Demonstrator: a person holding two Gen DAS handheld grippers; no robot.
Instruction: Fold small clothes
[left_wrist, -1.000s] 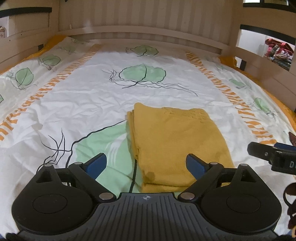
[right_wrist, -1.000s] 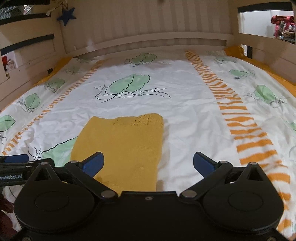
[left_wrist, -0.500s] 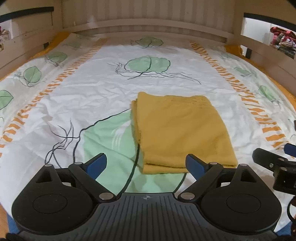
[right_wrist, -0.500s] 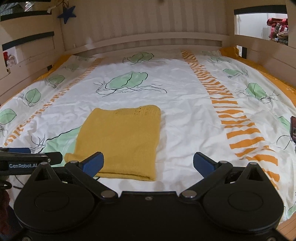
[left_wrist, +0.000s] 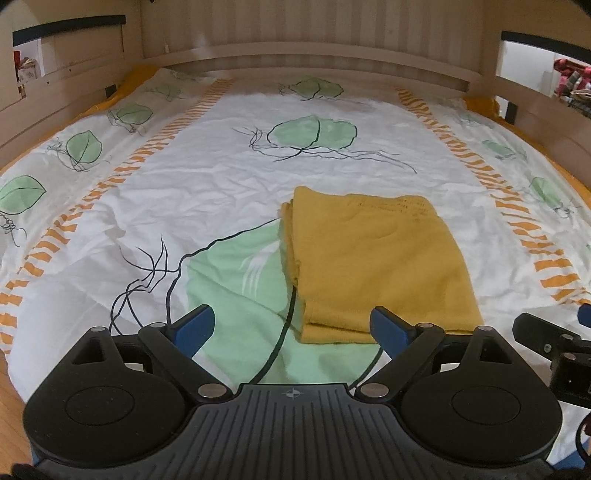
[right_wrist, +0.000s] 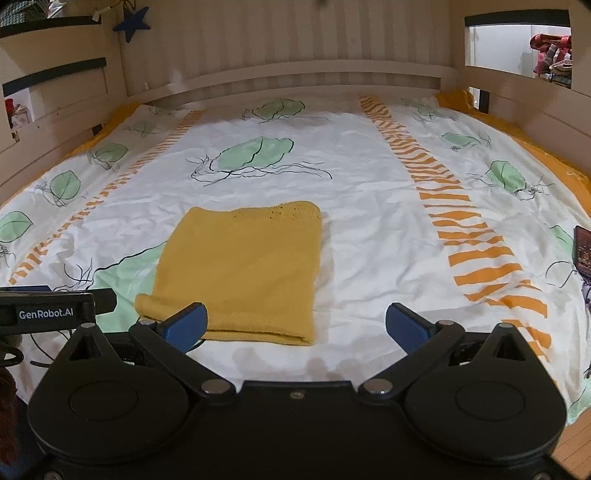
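Observation:
A mustard-yellow knitted garment (left_wrist: 376, 254) lies folded into a neat rectangle on the leaf-patterned bedsheet (left_wrist: 207, 184); in the right wrist view the same garment (right_wrist: 243, 269) sits left of centre. My left gripper (left_wrist: 291, 328) hovers open above the sheet just in front of the garment's near left corner, holding nothing. My right gripper (right_wrist: 295, 326) is open too, near the garment's front right corner, with nothing between its blue fingertips (right_wrist: 406, 326). Each gripper shows at the edge of the other's view.
Wooden bed rails (right_wrist: 288, 74) enclose the mattress at the back and both sides. A dark phone-like object (right_wrist: 583, 251) lies at the sheet's right edge. Wooden floor (left_wrist: 7, 413) shows below the near edge of the bed.
Both grippers have drawn back toward the near edge of the bed, away from the folded garment, which has stayed flat and still. Both stayed open.

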